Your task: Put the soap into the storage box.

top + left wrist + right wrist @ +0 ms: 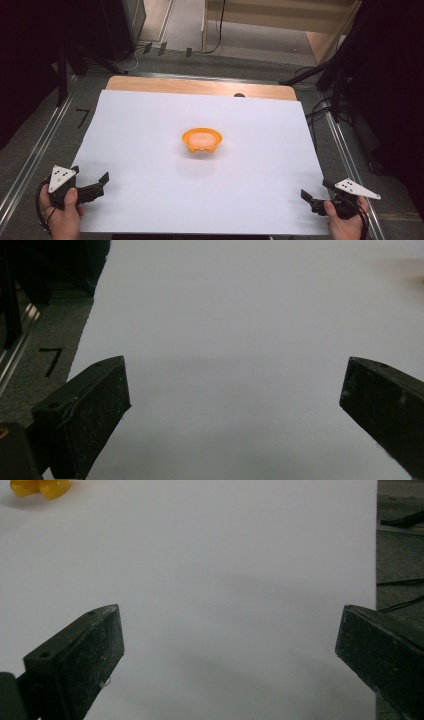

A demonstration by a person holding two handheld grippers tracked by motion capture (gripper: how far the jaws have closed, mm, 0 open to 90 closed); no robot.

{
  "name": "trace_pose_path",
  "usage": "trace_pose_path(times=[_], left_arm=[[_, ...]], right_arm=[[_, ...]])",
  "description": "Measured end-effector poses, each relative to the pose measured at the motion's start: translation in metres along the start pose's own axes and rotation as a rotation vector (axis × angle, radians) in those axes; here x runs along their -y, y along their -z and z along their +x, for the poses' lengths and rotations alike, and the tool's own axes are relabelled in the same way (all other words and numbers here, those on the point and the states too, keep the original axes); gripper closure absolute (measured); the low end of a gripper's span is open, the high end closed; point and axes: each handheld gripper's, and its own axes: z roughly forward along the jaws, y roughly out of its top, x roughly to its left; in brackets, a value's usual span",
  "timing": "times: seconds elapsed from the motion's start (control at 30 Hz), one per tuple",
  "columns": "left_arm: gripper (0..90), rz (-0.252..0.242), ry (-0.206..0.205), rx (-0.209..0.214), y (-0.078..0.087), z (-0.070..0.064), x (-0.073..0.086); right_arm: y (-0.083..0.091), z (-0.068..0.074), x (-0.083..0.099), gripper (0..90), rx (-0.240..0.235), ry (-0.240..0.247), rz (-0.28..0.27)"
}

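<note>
An orange bowl [201, 140] with a pale inside stands in the middle of a white sheet [150, 130]; its lobed base [40, 487] shows at the top left of the right gripper view. My left gripper [90, 176] is held in a hand at the sheet's near left corner, open, with nothing between its jaws [235, 385]. At the near right corner my right gripper [316, 189] is also held in a hand and open, and bare white sheet lies between its jaws [230, 630]. Both grippers are well short of the bowl.
The white sheet covers a wooden table [200, 86] whose far edge shows bare. Grey floor with metal rails [30, 160] runs along both sides, and cables [320, 112] lie at the right. A black mark [51, 359] is on the floor to the left.
</note>
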Motion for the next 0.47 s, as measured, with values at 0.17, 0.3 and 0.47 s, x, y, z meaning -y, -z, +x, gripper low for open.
trace_pose_path(times=[0.17, 0.3, 0.47], left_arm=[[0.2, 0.006, 0.0, 0.0, -0.0004, 0.0002, -0.0002], [0.1, 0.014, 0.004, 0.006, -0.0011, 0.0011, -0.0006], [0.2, 0.028, 0.022, 0.012, -0.0027, 0.0027, -0.0012]], right_arm=[[0.0045, -0.0029, 0.0028, 0.0, -0.001, -0.01, -0.025], [0.0055, -0.0023, 0.0052, 0.0, -0.003, -0.006, -0.042], [0.0053, -0.0018, 0.0057, 0.0, 0.002, 0.001, -0.04]])
